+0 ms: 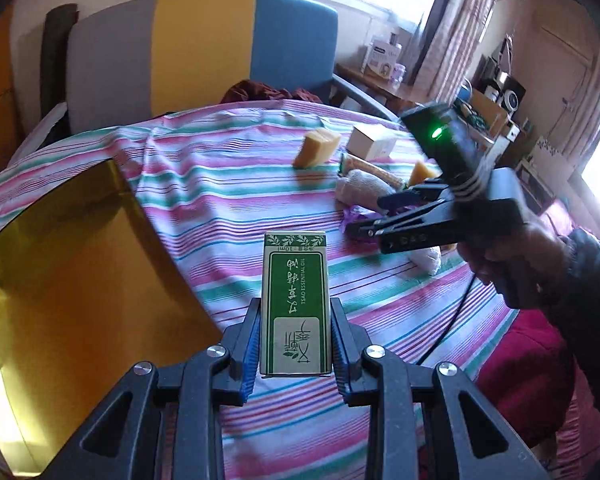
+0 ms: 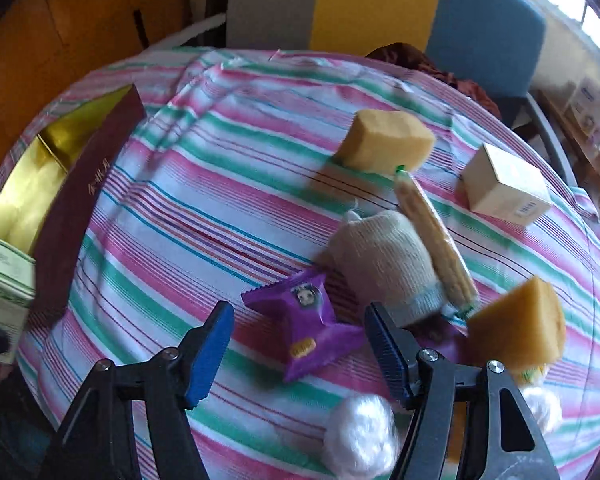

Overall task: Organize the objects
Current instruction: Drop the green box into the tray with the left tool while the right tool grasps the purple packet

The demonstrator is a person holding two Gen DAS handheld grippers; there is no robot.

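My left gripper (image 1: 296, 344) is shut on a green and white essential oil box (image 1: 294, 304), held above the striped cloth beside the open gold-lined box (image 1: 68, 264). That oil box also shows at the left edge of the right wrist view (image 2: 6, 280), next to the gold-lined box's maroon wall (image 2: 84, 208). My right gripper (image 2: 298, 340) is open and hovers over a purple snack packet (image 2: 308, 320). The right gripper also shows in the left wrist view (image 1: 364, 216), over the pile of objects.
On the striped tablecloth (image 2: 204, 184) lie two yellow sponges (image 2: 384, 140) (image 2: 520, 320), a beige knitted pouch (image 2: 384, 264), a wrapped cracker pack (image 2: 432, 232), a cream carton (image 2: 504, 184) and white wrapped balls (image 2: 360, 436). A grey, yellow and blue chair (image 1: 204, 52) stands behind.
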